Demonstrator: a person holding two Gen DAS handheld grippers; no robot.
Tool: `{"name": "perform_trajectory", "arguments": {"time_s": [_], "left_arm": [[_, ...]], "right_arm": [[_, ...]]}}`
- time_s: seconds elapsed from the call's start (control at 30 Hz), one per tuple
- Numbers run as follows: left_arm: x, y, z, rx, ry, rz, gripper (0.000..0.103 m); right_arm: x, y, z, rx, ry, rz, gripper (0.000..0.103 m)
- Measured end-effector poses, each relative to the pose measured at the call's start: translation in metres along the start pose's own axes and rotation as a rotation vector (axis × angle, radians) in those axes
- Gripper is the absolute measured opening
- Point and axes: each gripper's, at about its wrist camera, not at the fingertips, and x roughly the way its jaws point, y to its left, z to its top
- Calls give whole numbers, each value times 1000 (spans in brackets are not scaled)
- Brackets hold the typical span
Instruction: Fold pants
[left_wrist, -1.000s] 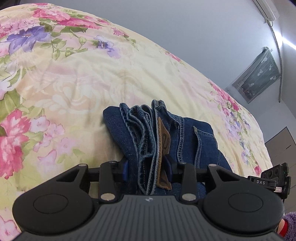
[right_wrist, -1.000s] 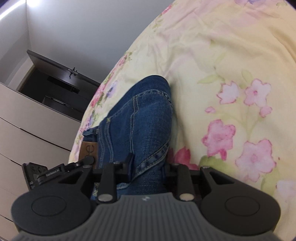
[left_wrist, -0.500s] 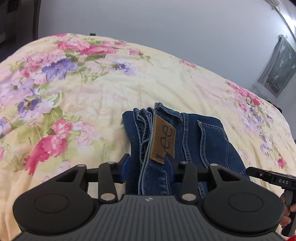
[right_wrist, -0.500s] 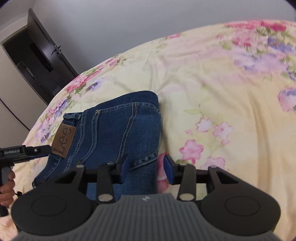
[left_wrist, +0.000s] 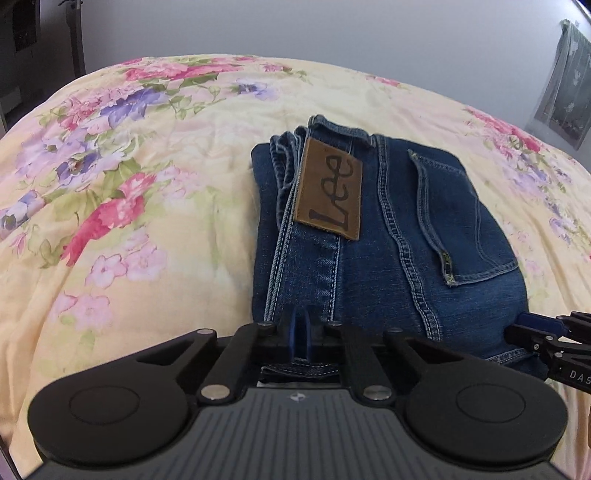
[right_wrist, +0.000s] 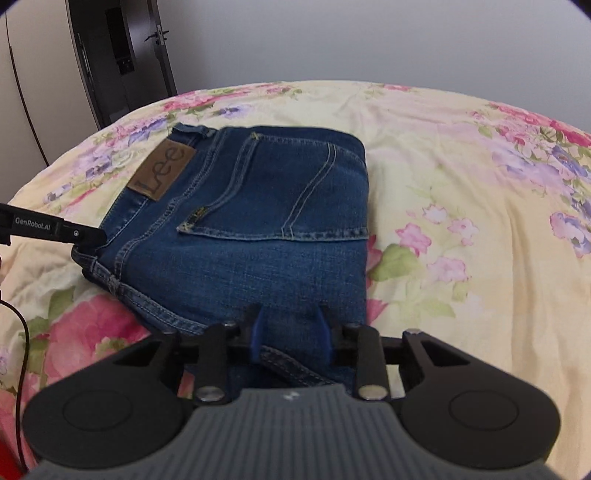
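A brown leather "Lee" patch (left_wrist: 330, 190) tops folded dark-blue denim pants (right_wrist: 258, 229) on a floral yellow bedspread (right_wrist: 461, 177); left gripper (left_wrist: 300, 338) fingers pressed together, right gripper (right_wrist: 290, 338) fingers spread.

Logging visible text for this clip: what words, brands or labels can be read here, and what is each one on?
"Lee": brown patch on the folded jeans.
"GenRobot.AI": side of the left gripper, seen from the right wrist.
"DAS": right gripper body at the left view's edge; cut off, the rest unreadable.
Small logo marks on both gripper housings: not legible.
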Motion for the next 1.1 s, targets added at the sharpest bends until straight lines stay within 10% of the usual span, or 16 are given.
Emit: {"name": "perform_trajectory", "arguments": {"time_s": [0.6,1.1], "left_arm": [[12,-20,91,-47,-214,-57,13],[70,-9,96,-56,-119,-10,6]], "right_arm": [[26,-17,98,38,-149,-46,19],[98,-12,119,22,-52,-91,10]]}}
